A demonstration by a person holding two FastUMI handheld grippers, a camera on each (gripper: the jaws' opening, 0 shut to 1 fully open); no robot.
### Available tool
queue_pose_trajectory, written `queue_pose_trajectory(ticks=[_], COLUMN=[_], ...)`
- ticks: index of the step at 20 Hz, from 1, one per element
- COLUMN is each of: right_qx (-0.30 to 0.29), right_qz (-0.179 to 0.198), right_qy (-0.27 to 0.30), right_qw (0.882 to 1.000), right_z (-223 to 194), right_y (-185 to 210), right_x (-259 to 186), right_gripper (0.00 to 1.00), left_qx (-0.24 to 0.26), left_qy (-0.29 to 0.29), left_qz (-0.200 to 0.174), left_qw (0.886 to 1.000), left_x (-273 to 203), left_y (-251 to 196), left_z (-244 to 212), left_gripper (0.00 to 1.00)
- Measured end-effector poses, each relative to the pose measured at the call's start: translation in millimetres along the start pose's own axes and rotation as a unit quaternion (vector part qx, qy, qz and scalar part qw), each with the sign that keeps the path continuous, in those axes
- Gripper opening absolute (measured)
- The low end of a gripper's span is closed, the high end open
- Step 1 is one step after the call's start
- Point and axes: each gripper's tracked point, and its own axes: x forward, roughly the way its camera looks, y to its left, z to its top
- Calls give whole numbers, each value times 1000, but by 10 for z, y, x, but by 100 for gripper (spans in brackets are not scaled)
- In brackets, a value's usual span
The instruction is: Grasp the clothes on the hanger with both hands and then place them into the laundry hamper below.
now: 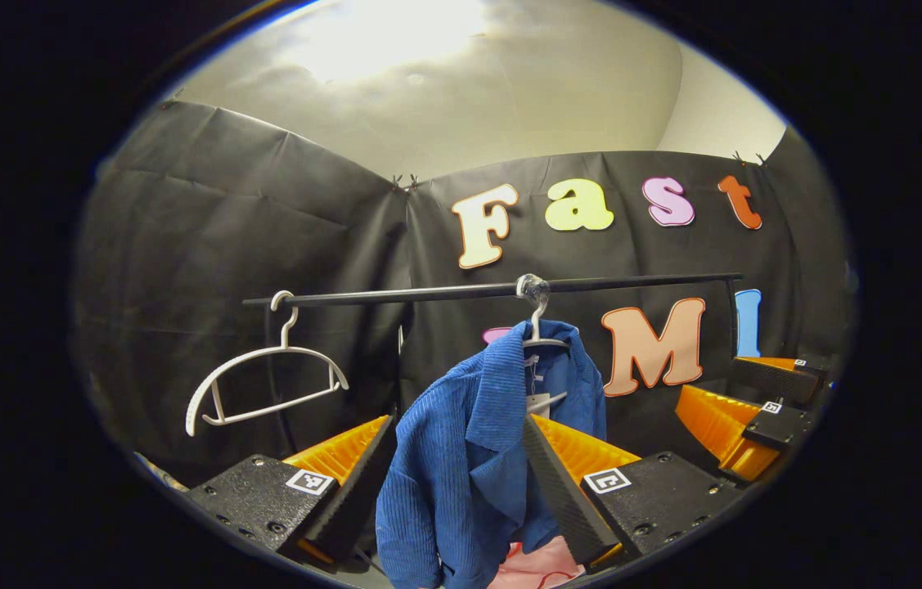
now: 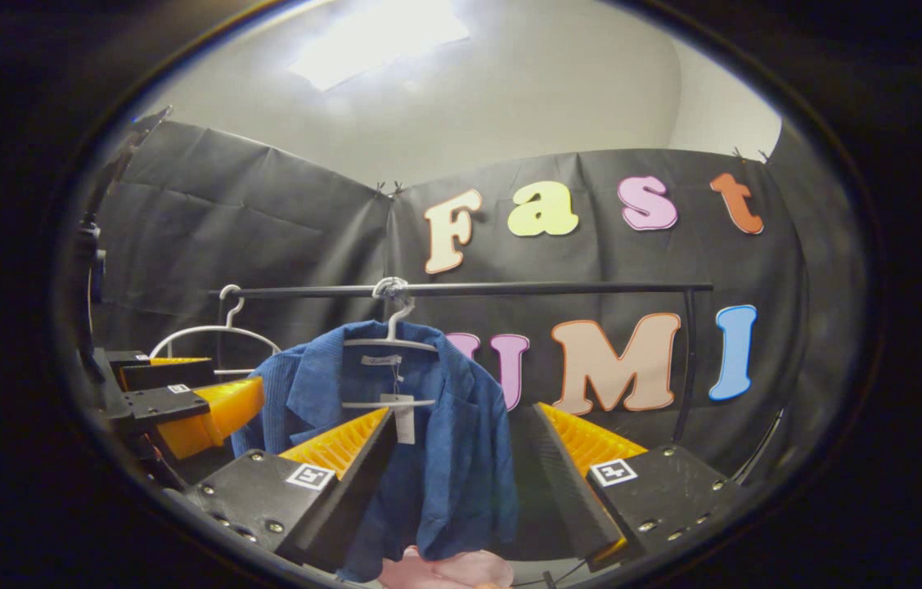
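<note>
A blue corduroy shirt hangs on a white hanger from the black rail. In the left gripper view my left gripper is open, its fingers wide apart on either side of the shirt's front, not pressing it. My right gripper shows at the far right, off the shirt. In the right gripper view the right gripper is open in front of the shirt, below its hanger. The left gripper sits at the left by the shirt's sleeve. Some pink cloth lies under the shirt.
An empty white hanger hangs tilted at the rail's left end, also seen as the empty hanger. The rail's upright post stands at the right. Black cloth walls close the booth behind the rail.
</note>
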Motion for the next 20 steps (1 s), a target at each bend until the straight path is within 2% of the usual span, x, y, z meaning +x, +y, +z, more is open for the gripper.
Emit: queue_pose_trajectory(ticks=[10,20], right_qx=[-5,-30], right_qz=[-21,-59], right_qy=[1,14], right_qw=[1000,998], right_z=[-11,-2], right_y=[-33,-172], right_x=[7,-39], right_gripper=[96,96], left_qx=[11,16], left_qy=[7,24], left_qz=[-8,-15], left_qw=[1000,999], left_x=[154,379], left_y=[-128,-407], left_z=[-85,-338], left_gripper=[93,93])
